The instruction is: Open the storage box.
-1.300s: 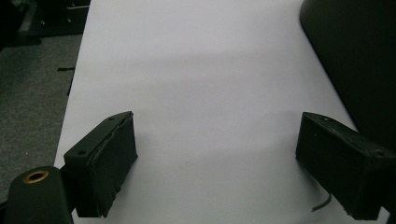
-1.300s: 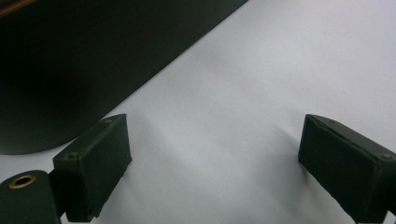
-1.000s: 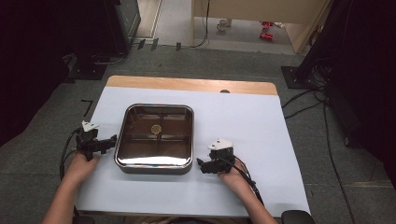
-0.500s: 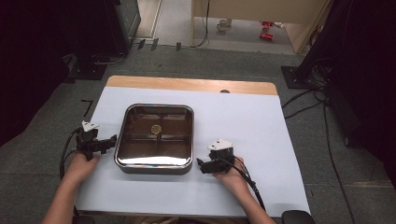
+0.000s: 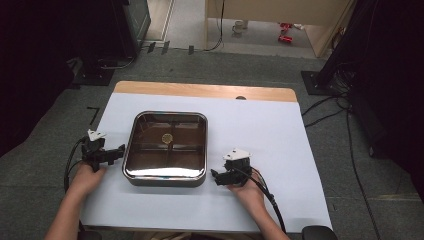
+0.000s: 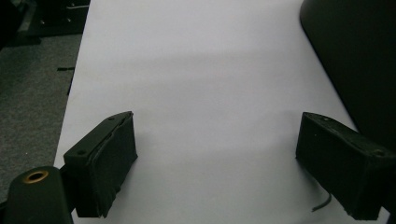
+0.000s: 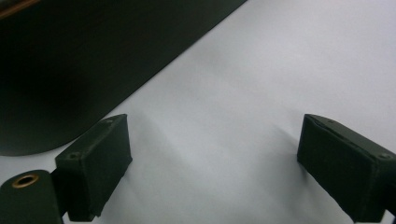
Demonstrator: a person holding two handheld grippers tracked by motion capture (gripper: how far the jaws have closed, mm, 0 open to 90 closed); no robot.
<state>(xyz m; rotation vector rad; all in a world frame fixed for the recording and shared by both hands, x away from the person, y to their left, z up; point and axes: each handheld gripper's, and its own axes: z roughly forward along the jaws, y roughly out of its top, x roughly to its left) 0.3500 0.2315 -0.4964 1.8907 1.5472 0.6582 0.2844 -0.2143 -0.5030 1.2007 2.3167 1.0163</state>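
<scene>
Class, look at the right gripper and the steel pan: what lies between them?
Nothing: in the high view, bare white table cover separates the open right gripper from the steel pan.

White sheet (image 5: pixel 260 130) covers a wooden table (image 5: pixel 200 91); red cans (image 5: pixel 286 38) on floor

One steel pan (image 5: pixel 165 149), two grippers, left (image 5: pixel 119 151) and right (image 5: pixel 216 176), one table (image 5: pixel 260 130)

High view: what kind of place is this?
Probably a lab or data-collection room, not a kitchen: a lone steel pan sits on a white-covered table, cables run over grey carpet, and dark equipment stands surround it.
</scene>
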